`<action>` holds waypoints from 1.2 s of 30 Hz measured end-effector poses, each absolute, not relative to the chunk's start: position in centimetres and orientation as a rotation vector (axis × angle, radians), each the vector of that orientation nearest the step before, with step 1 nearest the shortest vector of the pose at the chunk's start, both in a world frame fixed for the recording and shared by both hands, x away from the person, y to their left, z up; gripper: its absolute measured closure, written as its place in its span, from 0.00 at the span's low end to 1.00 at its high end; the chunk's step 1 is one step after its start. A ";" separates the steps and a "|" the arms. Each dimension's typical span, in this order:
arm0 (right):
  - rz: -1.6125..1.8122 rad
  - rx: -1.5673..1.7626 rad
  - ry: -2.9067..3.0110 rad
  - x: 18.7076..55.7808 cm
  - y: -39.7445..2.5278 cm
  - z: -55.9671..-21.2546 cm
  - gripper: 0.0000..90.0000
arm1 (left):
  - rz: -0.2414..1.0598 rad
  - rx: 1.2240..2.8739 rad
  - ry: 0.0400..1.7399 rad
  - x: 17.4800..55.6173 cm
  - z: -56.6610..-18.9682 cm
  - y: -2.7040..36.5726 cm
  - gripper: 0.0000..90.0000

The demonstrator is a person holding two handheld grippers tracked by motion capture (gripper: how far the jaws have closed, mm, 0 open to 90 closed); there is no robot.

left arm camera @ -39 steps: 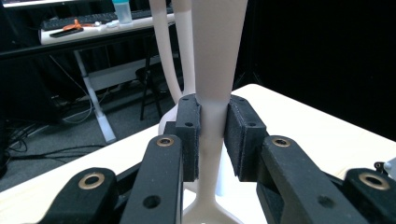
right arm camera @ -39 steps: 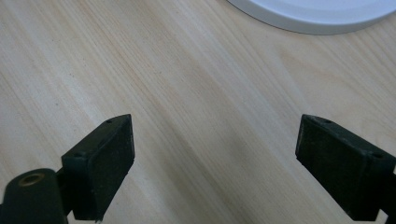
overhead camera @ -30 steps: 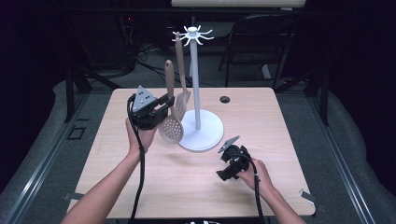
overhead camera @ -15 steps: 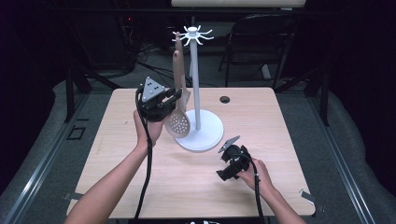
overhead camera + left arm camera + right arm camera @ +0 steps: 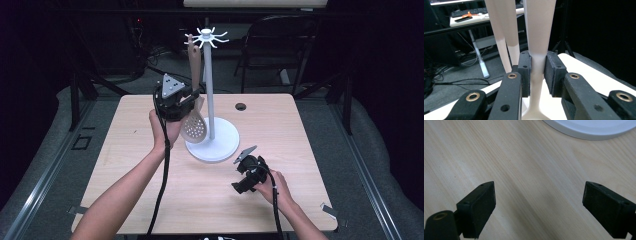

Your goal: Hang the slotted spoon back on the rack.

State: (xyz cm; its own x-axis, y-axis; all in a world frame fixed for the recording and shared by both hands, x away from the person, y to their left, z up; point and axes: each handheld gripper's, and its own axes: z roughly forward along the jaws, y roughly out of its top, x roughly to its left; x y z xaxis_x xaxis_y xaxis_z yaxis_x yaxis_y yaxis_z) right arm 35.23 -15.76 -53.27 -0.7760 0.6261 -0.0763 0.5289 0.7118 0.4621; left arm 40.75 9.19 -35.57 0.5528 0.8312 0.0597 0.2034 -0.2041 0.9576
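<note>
— Where's that beige slotted wooden spoon (image 5: 195, 122) sitting in the left gripper (image 5: 187, 102)?

— Right between the jaws. In the left gripper view the two black pads (image 5: 524, 72) are closed tight on the narrow neck of the handle (image 5: 537, 67), one on each side, with the bowl below them and the handle running up past them.

— And where is it over the table?

— Held up in the air, nearly upright, just beside the pole of the white metal hanging stand (image 5: 210, 95). The handle tip reaches up near the hooks at the top.

— The other one?

— The right gripper (image 5: 248, 176) is low over the pale wooden table (image 5: 300, 130), near the stand's round base (image 5: 594, 128). Its jaws are spread wide with nothing between them but bare wood.
</note>
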 end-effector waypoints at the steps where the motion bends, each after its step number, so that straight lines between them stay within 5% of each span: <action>1: 0.623 0.921 2.692 35.2 -15.8 -53.3 0.12 | 0.732 1.715 0.870 40.8 -35.5 9.1 0.84; 36: 0.605 0.918 2.712 35.2 -15.6 -53.4 0.12 | 0.760 1.738 0.907 42.9 -36.0 7.3 0.82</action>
State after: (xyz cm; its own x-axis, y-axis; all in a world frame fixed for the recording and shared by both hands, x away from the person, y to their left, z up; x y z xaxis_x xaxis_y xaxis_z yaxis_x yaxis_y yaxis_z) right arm 35.25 -15.65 -53.37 -0.7826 0.6186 -0.0697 0.5303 0.7211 0.4458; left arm 42.86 7.33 -36.05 0.5226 0.8489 0.0786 0.2258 -0.2267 0.9474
